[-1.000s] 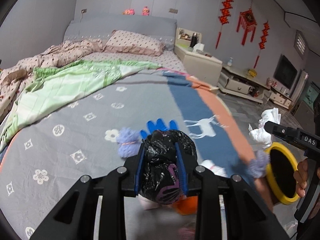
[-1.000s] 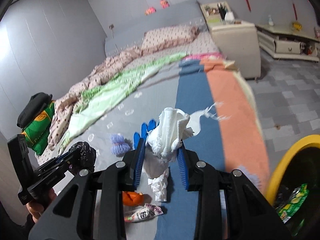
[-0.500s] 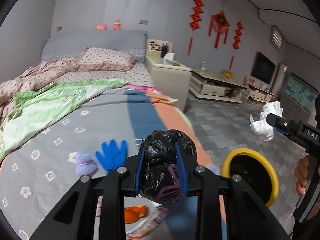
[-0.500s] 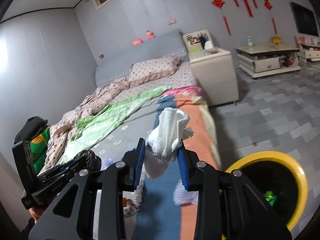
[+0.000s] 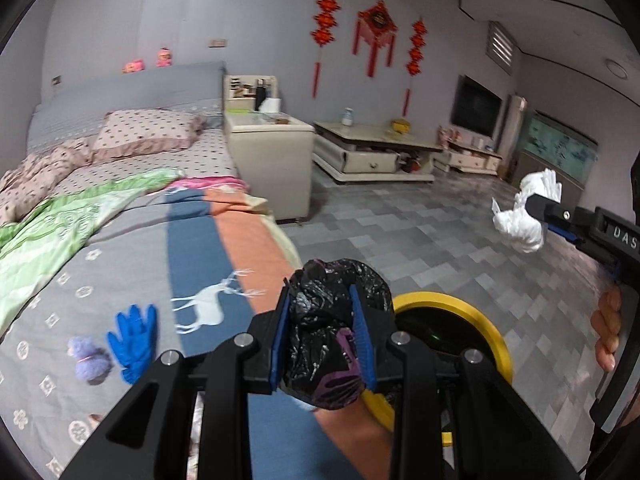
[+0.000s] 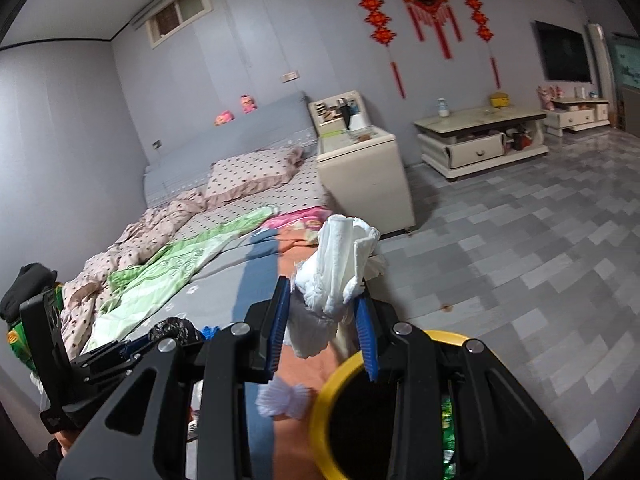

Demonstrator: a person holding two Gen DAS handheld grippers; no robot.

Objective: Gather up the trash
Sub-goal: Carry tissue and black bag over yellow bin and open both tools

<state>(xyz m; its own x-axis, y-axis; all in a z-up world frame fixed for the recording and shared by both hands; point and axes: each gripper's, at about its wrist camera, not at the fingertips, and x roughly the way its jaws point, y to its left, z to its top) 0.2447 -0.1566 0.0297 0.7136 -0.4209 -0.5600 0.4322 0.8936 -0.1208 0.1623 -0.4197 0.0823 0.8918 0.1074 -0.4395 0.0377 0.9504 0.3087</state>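
Left claw (image 5: pixel 322 332) clenched on black bag (image 5: pixel 332 336), bag wadded between blue pads (image 5: pixel 278 340), bulging above and below them. Held over bed (image 5: pixel 120 264) edge, yellow-rimmed bin (image 5: pixel 460 312) just right of claw and partly behind it. Blue glove (image 5: pixel 134 338) and purple pompom (image 5: pixel 90 360) on bed, left of claw, touching or nearly so. Right claw (image 6: pixel 324 320) clenched on white tissue wad (image 6: pixel 340 272), wad sticking up past fingertips, a tail hanging below. Bin (image 6: pixel 324 412) directly below and right of right claw, green wrapper (image 6: pixel 446 428) inside at right. White pompom (image 6: pixel 284 398) below claw, just left of bin rim. Left claw with bag (image 6: pixel 174 330) visible at lower left of right view. Tissue wad (image 5: pixel 524 216) and right claw seen far right in left view, above floor (image 5: pixel 420 232), well apart from bin.
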